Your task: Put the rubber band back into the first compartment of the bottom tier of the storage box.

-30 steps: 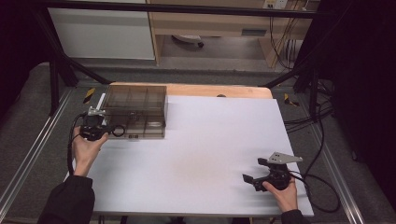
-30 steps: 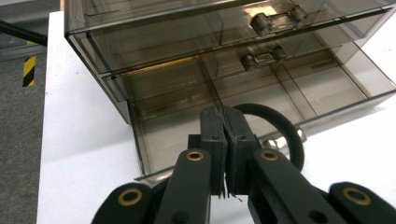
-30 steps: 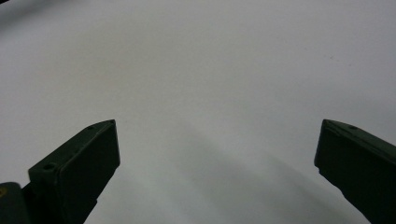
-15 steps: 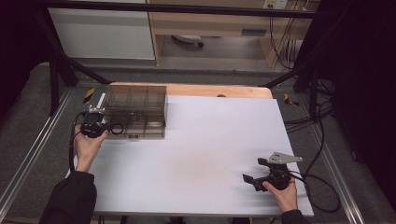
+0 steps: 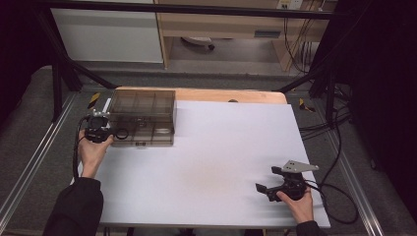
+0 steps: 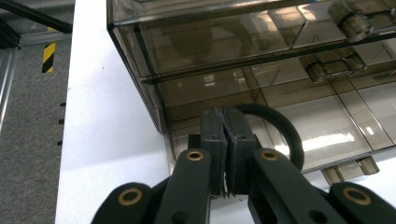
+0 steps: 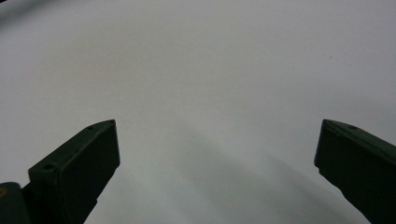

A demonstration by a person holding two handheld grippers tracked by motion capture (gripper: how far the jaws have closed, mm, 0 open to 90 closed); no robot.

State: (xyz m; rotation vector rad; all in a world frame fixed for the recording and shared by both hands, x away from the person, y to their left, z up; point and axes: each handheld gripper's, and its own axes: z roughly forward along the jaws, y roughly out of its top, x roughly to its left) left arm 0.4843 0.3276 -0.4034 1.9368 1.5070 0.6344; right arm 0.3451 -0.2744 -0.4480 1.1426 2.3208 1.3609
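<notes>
At far left: left tool (image 5: 113,132), jaws pressed fully together, tips at the near left corner of a smoky clear compartment box (image 5: 142,118). Just past the tips and curling off to their right, a black ring (image 5: 122,132); looks pinched at its edge, though cannot tell for sure from the left gripper view, where the ring (image 6: 286,133) arcs behind the closed tool (image 6: 224,119) against the box (image 6: 233,51).

To do this step well: keep the pinch firm, lift the ring clear over the box wall, aim for one compartment, and open only once above it. Avoid nudging the box, which sits loose on the white table (image 5: 221,162).

Well off to the right of that tool, across bare table: right tool (image 5: 261,189), jaws spread wide, gripping nothing, resting low. Nothing between the two to block a move.
</notes>
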